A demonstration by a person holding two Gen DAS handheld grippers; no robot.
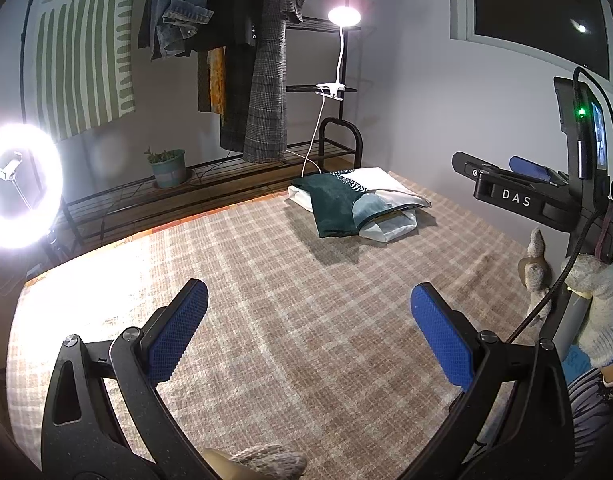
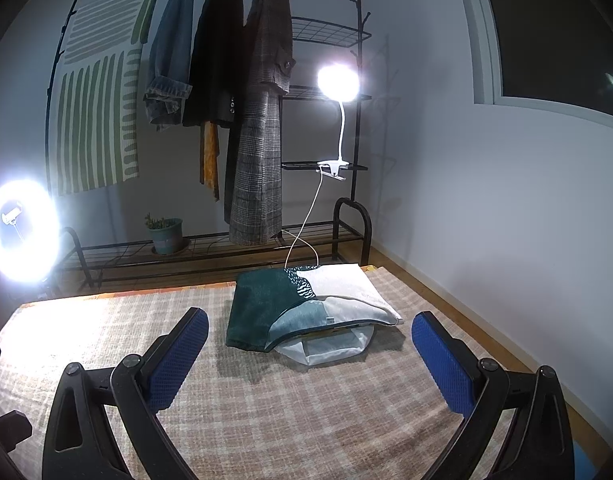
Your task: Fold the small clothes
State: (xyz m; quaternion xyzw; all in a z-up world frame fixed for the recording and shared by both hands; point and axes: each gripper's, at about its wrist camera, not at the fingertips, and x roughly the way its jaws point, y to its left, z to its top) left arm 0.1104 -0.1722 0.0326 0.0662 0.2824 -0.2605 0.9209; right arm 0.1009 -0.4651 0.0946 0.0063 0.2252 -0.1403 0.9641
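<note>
A folded stack of small clothes (image 1: 356,204), dark green, pale blue and white on top with a white piece under it, lies at the far side of the plaid-covered table (image 1: 266,300). It also shows in the right wrist view (image 2: 306,312). My left gripper (image 1: 308,332) is open and empty, low over the bare cloth, well short of the stack. My right gripper (image 2: 310,360) is open and empty, just in front of the stack. The right gripper also shows in the left wrist view (image 1: 518,184), held high at the right.
A black clothes rack (image 2: 326,92) with hanging coats stands behind the table. A clip lamp (image 2: 338,84) hangs on it and its cable drops toward the stack. A ring light (image 2: 20,236) glares at the left. A potted plant (image 2: 166,232) sits on the rack's low shelf. The wall is at right.
</note>
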